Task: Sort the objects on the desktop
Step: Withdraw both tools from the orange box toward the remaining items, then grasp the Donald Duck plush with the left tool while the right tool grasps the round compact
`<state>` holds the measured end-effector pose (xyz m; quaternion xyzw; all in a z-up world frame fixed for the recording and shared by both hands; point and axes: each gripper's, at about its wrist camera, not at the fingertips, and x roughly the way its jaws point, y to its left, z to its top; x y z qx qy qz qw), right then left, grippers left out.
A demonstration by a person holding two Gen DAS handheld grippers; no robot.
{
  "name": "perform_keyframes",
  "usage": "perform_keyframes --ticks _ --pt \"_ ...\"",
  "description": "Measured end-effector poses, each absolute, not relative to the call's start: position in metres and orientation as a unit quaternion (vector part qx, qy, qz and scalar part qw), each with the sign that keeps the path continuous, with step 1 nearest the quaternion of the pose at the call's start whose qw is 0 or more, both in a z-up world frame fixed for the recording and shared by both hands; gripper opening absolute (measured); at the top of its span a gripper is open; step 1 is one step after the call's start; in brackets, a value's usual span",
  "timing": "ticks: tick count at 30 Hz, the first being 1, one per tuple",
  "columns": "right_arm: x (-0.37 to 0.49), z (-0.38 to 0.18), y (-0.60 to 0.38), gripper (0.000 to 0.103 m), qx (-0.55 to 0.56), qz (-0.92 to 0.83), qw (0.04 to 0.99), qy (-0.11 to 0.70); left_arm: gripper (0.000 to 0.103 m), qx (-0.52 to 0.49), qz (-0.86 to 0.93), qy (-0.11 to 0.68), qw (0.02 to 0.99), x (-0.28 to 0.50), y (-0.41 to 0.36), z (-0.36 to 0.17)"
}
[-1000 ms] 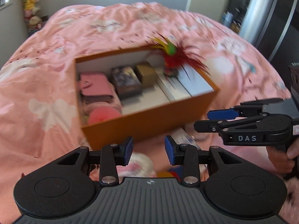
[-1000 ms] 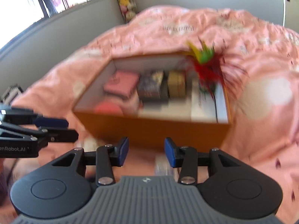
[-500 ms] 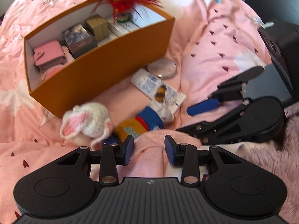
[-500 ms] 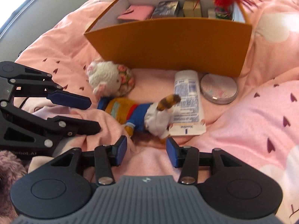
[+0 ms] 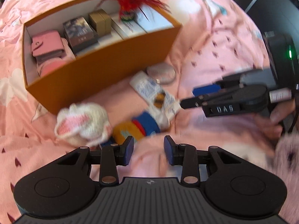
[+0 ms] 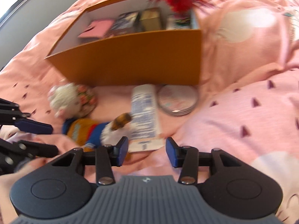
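Observation:
An orange box (image 5: 104,71) (image 6: 130,59) stands on the pink bedding, holding a pink wallet (image 5: 46,44), small boxes and a red feather toy (image 5: 129,1). In front of it lie a knitted doll (image 5: 84,123) (image 6: 82,128), a white tube (image 5: 153,91) (image 6: 144,112) and a round tin (image 5: 161,72) (image 6: 177,99). My left gripper (image 5: 148,149) (image 6: 44,138) is open just short of the doll's body. My right gripper (image 6: 146,149) (image 5: 192,97) hovers at the tube's near end. Its jaws are closing, and the pads touch nothing.
Rumpled pink bedding (image 6: 243,112) rises in a fold to the right of the tin. A hand (image 5: 276,115) holds the right gripper beside a fluffy pink patch (image 5: 287,153). A dark device with a green light (image 5: 282,56) sits at the far right.
Both grippers tipped down and sank toward the bedding. The doll, tube and tin came into view in front of the box. The right gripper's fingers now frame the tube's end.

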<state>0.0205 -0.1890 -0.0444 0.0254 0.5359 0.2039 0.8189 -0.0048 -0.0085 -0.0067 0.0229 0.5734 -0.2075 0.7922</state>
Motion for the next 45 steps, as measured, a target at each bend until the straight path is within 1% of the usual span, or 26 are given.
perform_keyframes --ticks 4,6,9,14,20,24,30,35,37,38,40,42,43,44,45 --pt "0.033 -0.050 -0.200 0.039 0.043 0.185 0.821 0.539 0.044 -0.018 -0.197 0.563 0.803 0.022 -0.011 -0.011" --pt "0.038 -0.051 -0.204 0.039 0.053 0.181 0.822 0.537 0.048 -0.050 -0.194 0.566 0.800 0.038 -0.013 -0.020" --pt "0.050 -0.052 -0.209 0.039 0.069 0.166 0.828 0.532 0.049 -0.082 -0.176 0.585 0.788 0.058 -0.019 -0.040" --pt "0.075 -0.061 -0.213 0.039 0.092 0.151 0.828 0.532 0.050 -0.103 -0.149 0.620 0.764 0.074 -0.030 -0.071" --pt "0.097 -0.079 -0.213 0.040 0.096 0.125 0.816 0.557 0.053 -0.097 -0.138 0.638 0.751 0.075 -0.043 -0.090" --pt "0.103 -0.089 -0.218 0.049 0.123 0.128 0.805 0.567 0.054 -0.098 -0.134 0.648 0.743 0.076 -0.047 -0.100" --pt "0.110 -0.107 -0.224 0.050 0.161 0.129 0.791 0.577 0.060 -0.092 -0.130 0.646 0.746 0.077 -0.053 -0.108" --pt "0.112 -0.115 -0.221 0.058 0.170 0.139 0.786 0.578 0.072 -0.080 -0.147 0.653 0.739 0.080 -0.064 -0.116" --pt "0.111 -0.115 -0.217 0.058 0.163 0.142 0.789 0.576 0.073 -0.067 -0.149 0.652 0.741 0.080 -0.069 -0.116" --pt "0.110 -0.113 -0.216 0.058 0.161 0.144 0.790 0.574 0.072 -0.064 -0.148 0.651 0.742 0.080 -0.070 -0.116" --pt "0.106 -0.111 -0.216 0.051 0.162 0.150 0.793 0.568 0.064 -0.067 -0.150 0.648 0.744 0.079 -0.069 -0.114" --pt "0.103 -0.109 -0.219 0.043 0.168 0.147 0.796 0.563 0.052 -0.072 -0.149 0.643 0.748 0.077 -0.067 -0.110" --pt "0.100 -0.107 -0.220 0.040 0.172 0.145 0.797 0.560 0.048 -0.076 -0.151 0.640 0.750 0.076 -0.066 -0.109" --pt "0.098 -0.105 -0.222 0.036 0.177 0.143 0.798 0.558 0.039 -0.079 -0.154 0.636 0.752 0.075 -0.064 -0.107" --pt "0.095 -0.103 -0.224 0.032 0.183 0.142 0.798 0.556 0.037 -0.080 -0.157 0.633 0.754 0.073 -0.064 -0.105"
